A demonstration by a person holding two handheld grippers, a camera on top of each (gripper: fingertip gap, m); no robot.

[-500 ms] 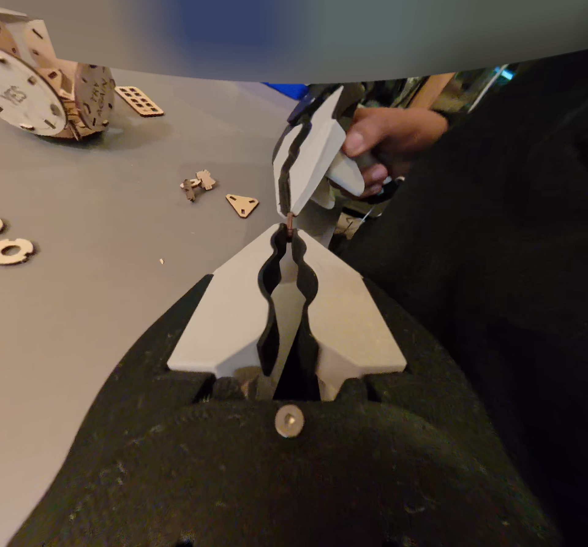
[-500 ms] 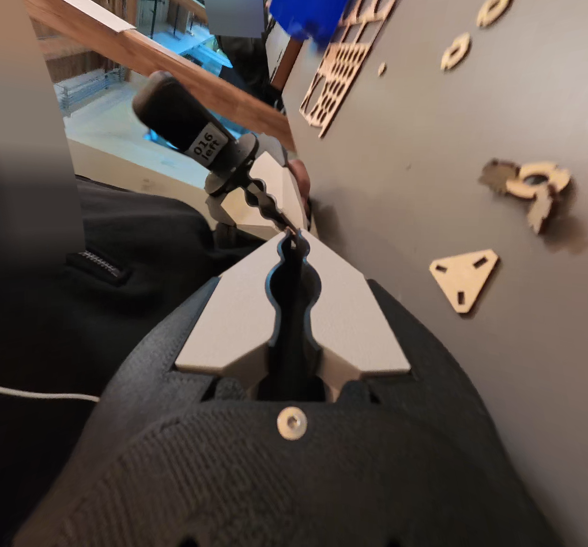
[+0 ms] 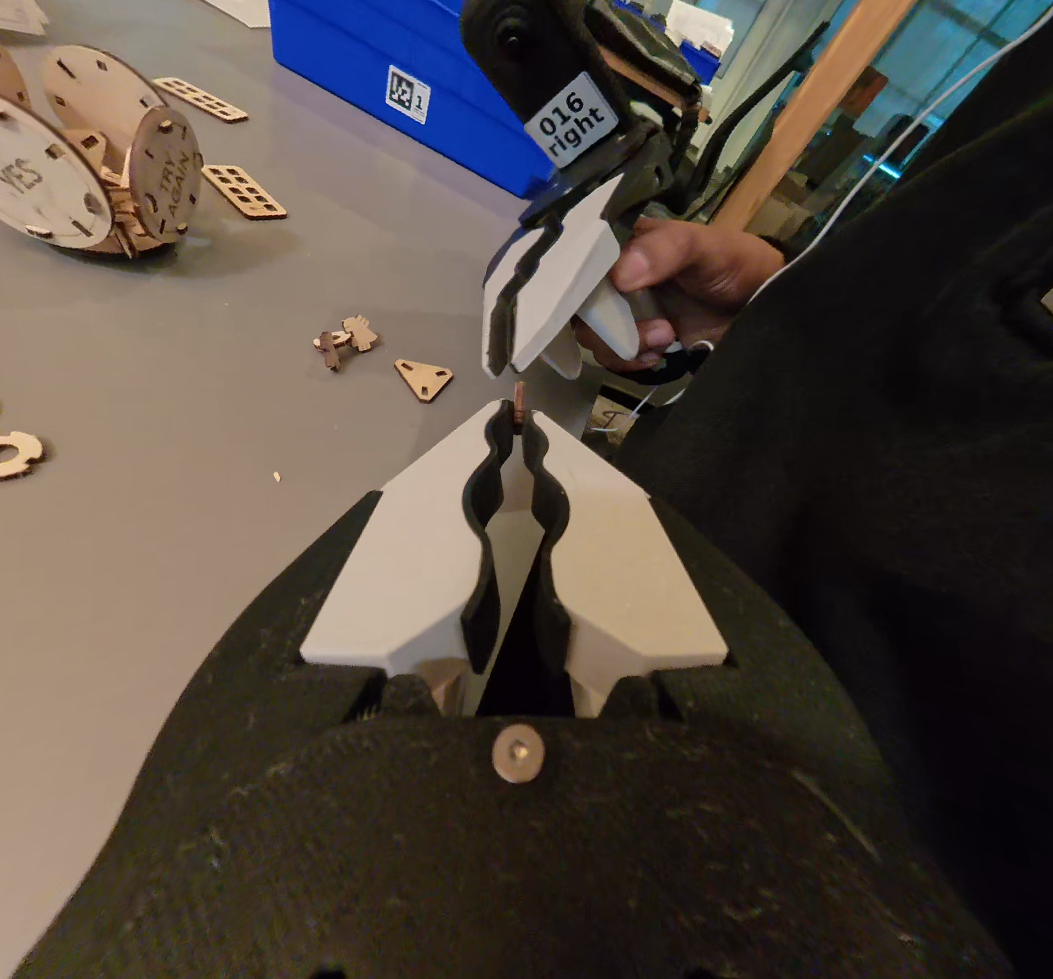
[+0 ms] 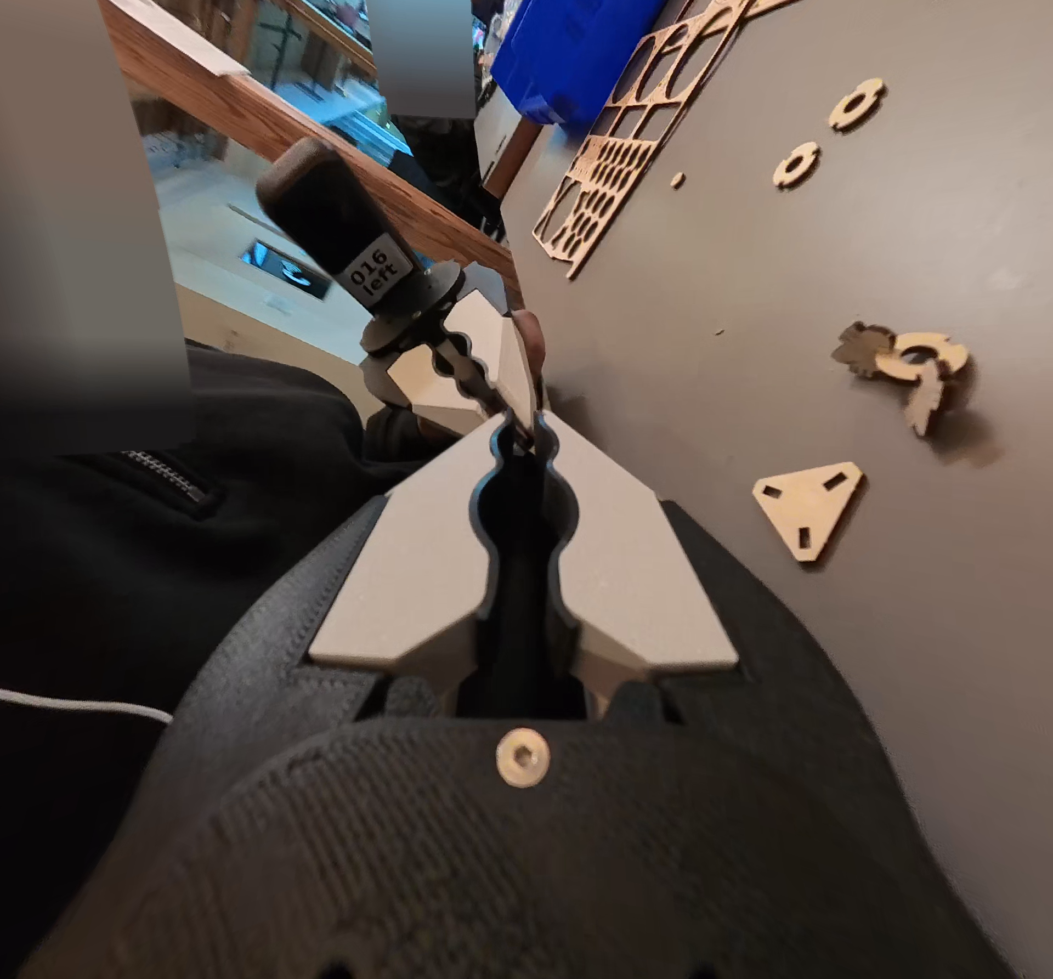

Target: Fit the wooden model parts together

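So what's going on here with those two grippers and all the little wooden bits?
A person holds a two-finger gripper in each hand at the near edge of a grey table. The left gripper is shut on a small dark brown wooden piece that sticks out past its tips. The right gripper hangs just above that piece, apart from it and holding nothing. On the table lie a wooden triangle, a small notched assembly, ring-shaped pieces, a cut-out sheet and a round wooden model, beside a blue bin.

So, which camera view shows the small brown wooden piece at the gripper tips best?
The left wrist view: the small brown piece stands upright, pinched at the left gripper tips, clear against the grey table. In the right wrist view, the right gripper meets those tips and the piece is hard to see.
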